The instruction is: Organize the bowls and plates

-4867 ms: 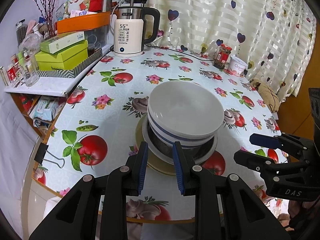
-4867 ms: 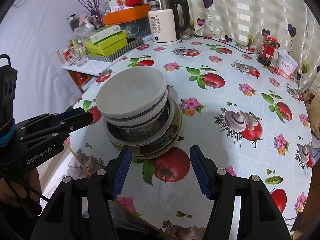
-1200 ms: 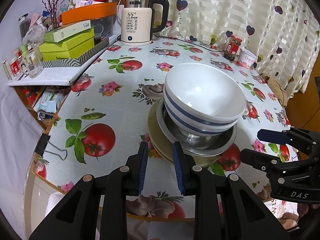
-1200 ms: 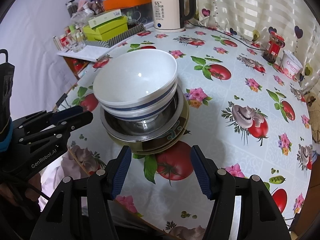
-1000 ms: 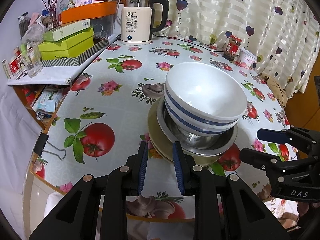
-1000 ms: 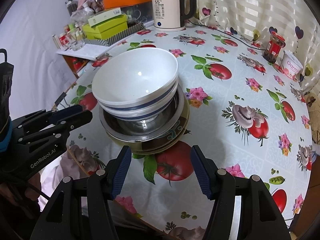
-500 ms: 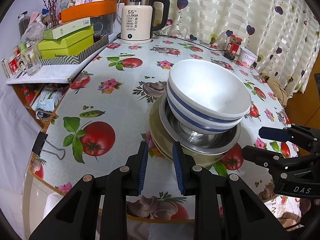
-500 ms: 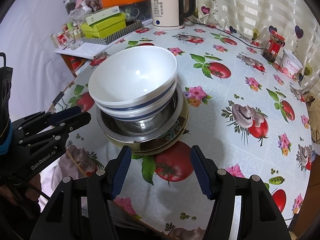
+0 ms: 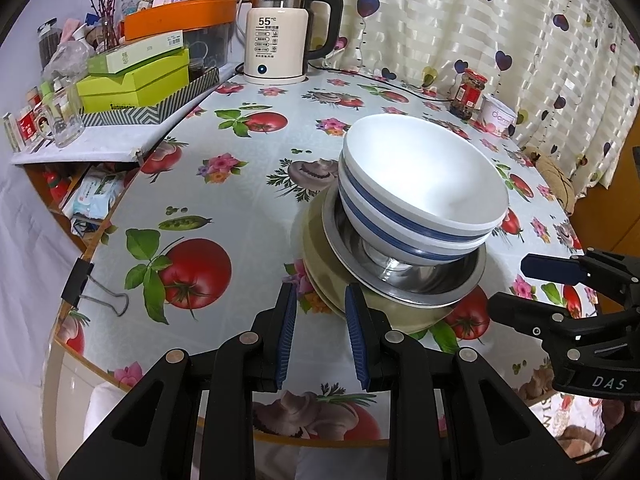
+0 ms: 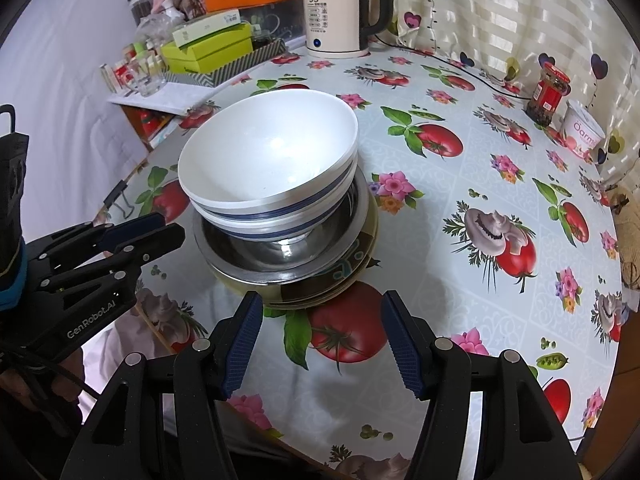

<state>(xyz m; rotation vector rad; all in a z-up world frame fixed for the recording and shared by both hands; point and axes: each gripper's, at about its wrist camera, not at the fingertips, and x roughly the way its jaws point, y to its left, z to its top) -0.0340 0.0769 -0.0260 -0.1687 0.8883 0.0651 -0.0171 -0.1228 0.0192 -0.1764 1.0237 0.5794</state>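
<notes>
Two white bowls with blue stripes (image 9: 424, 184) (image 10: 268, 152) sit nested in a steel bowl (image 9: 440, 284) (image 10: 248, 256), which rests on olive plates (image 9: 320, 276) (image 10: 360, 256) on the flowered table. My left gripper (image 9: 320, 304) (image 10: 170, 226) is open by a narrow gap, its tips at the plates' near-left rim, nothing pinched. My right gripper (image 10: 322, 320) (image 9: 508, 285) stands open wide just in front of the stack's near edge, apart from it.
A white kettle (image 9: 276, 40) stands at the back, with green boxes (image 9: 136, 80) on a side shelf to the left. A red-lidded jar (image 10: 548, 94) and a yogurt tub (image 10: 582, 132) stand at the far right. A binder clip (image 9: 80, 276) grips the table's front-left edge.
Since about five seconds ago both views have drawn closer to the stack. Over the last second the stack drifts only slightly in view, and neither gripper's gap changes.
</notes>
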